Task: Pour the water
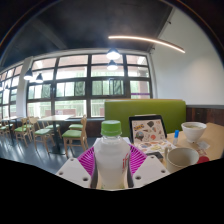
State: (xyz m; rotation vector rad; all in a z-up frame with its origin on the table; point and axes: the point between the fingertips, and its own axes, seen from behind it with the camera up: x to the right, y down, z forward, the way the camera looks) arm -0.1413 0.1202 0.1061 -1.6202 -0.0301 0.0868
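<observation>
A white plastic bottle [111,158] with a green cap [111,128] stands upright between my gripper's two fingers. The magenta pads [87,160] press against both sides of the bottle's body. My gripper [111,165] is shut on the bottle and holds it above the table. A white cup [182,156] sits on the table just to the right, ahead of the fingers. A second white cup or bowl [193,130] stands farther back on the right.
A tablet or framed picture [148,129] lies on the table behind the bottle. A green sofa [145,110] stands beyond it. Tables and green chairs [45,130] fill the room at left, before large windows [85,85].
</observation>
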